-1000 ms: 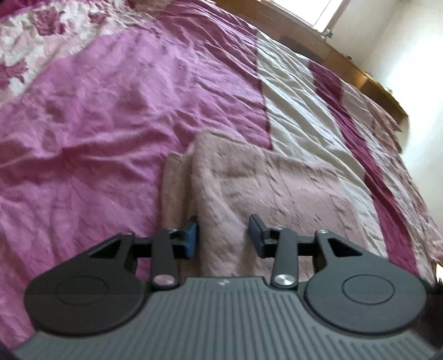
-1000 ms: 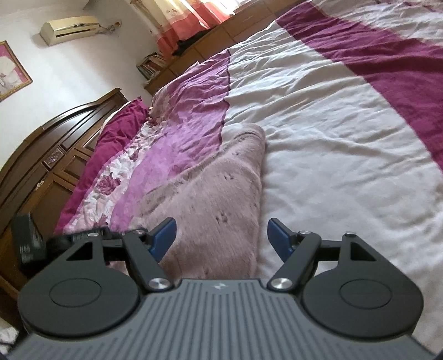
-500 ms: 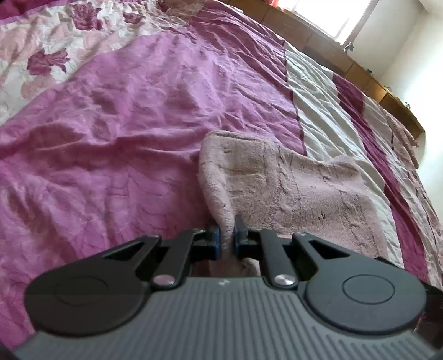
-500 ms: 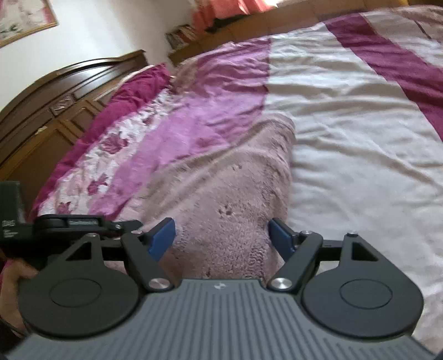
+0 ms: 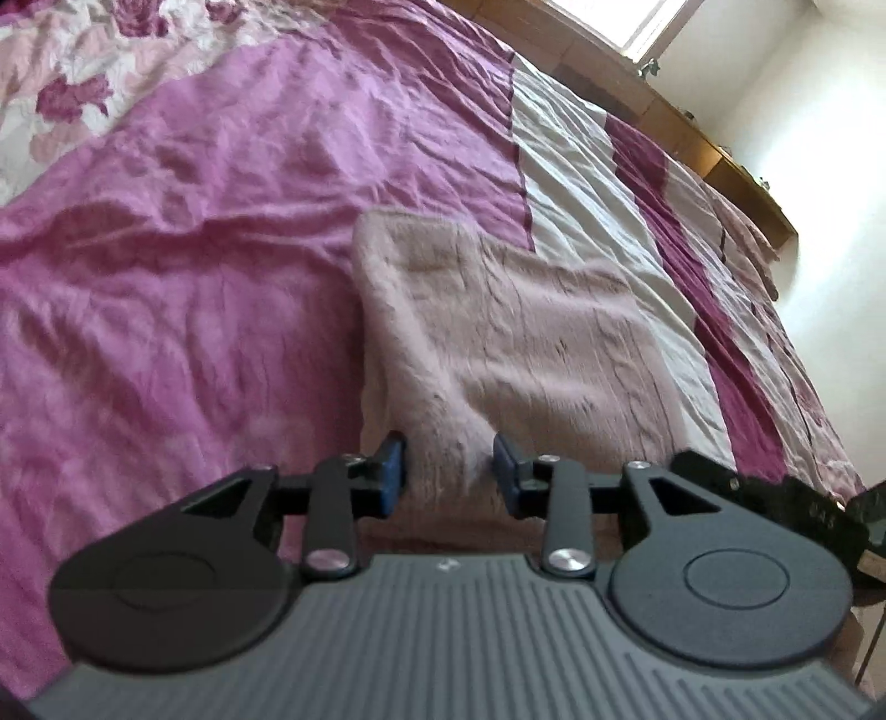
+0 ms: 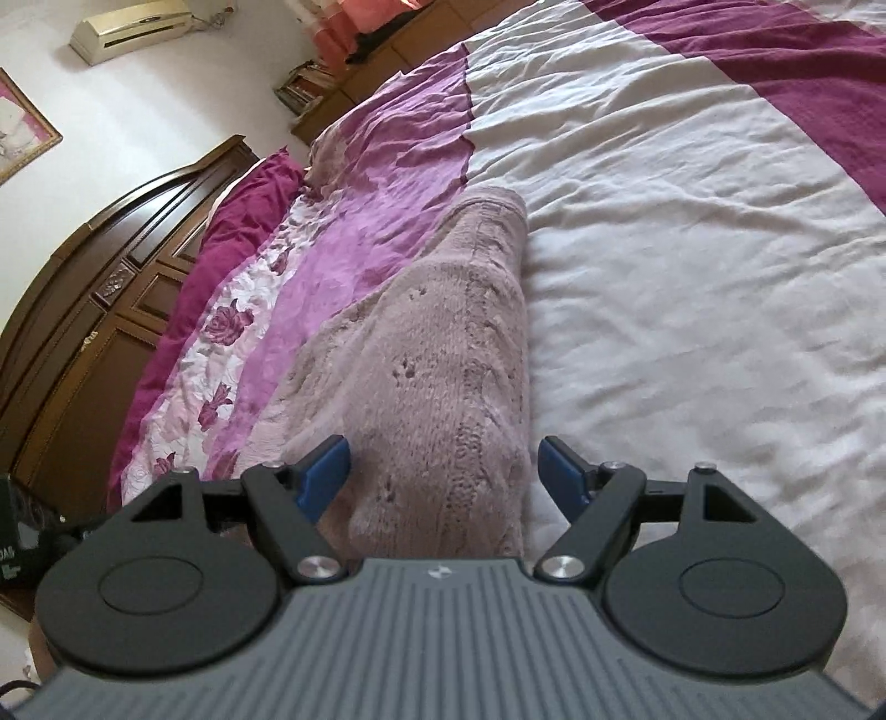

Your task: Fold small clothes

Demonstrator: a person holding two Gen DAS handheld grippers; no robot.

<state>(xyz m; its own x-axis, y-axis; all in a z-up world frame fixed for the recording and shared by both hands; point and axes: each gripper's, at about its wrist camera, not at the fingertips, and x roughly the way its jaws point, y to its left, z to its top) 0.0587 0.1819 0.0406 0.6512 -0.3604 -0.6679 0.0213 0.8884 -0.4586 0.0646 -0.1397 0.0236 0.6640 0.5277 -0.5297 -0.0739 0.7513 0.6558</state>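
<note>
Left tool [image 5: 448, 471] partly open, blue pads [image 5: 390, 468] apart, holding nothing; a raised fold of the pink knitted sweater [image 5: 515, 343] sits between the pads, contact with either pad hard to tell. Sweater spread flat on the bed [image 5: 183, 288] straight ahead of the left tool, near edge running under it, far edge lying across the seam between the purple and cream stripes of the bedspread. Black body of the other tool [image 5: 775, 493] poking in at lower right of the left view.

Right tool [image 6: 446, 471] wide open, gripping nothing, pads [image 6: 326, 471] well clear on both sides of the sweater [image 6: 443, 399]. Sweater runs as a long folded strip away from the right tool, right edge on the cream stripe of the bed [image 6: 692, 266], left part on the purple stripe. Floral band of bedspread and dark red pillow [image 6: 232, 232] further left. Carved wooden headboard [image 6: 94, 299] far left, air conditioner [image 6: 130, 22] high on the wall, framed picture [image 6: 19, 133] at upper left edge.
</note>
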